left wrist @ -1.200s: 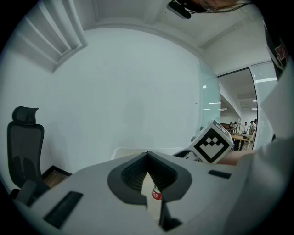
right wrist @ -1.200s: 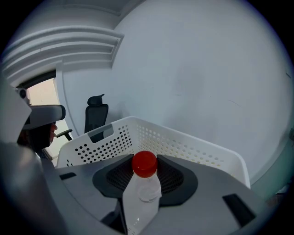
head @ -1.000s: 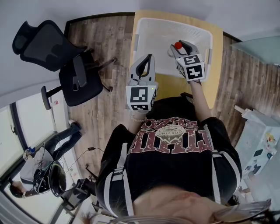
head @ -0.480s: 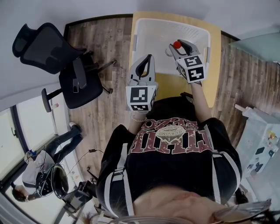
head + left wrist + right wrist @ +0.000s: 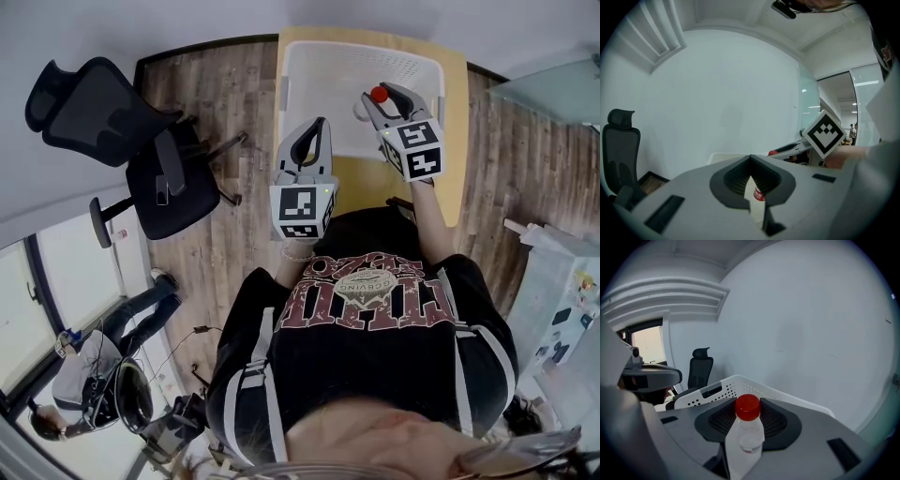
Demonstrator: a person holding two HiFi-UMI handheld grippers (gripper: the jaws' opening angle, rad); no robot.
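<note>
Gripping a clear bottle [image 5: 744, 446] near its top, your right gripper [image 5: 749, 416] had both jaws clamped on it, and the red cap [image 5: 748, 407] stood up between the dark pads. In the head view that bottle hung over the right half of the white perforated basket [image 5: 323, 70], raised clear of the basket's floor. Your left gripper [image 5: 313, 131] was also clenched: its own view showed the jaws pressed on a white container [image 5: 754, 206] with a red label band, which sat upright in the narrow gap between them. You held that gripper by the basket's near left corner, well apart from the right one, whose marker cube [image 5: 824, 134] showed off to the side in the left gripper view. The basket rested on a yellow wooden table [image 5: 456, 122] against the wall. A black office chair [image 5: 98, 112] stood on the plank floor [image 5: 234, 103] to your left, and another person [image 5: 89, 370] was farther back.
</note>
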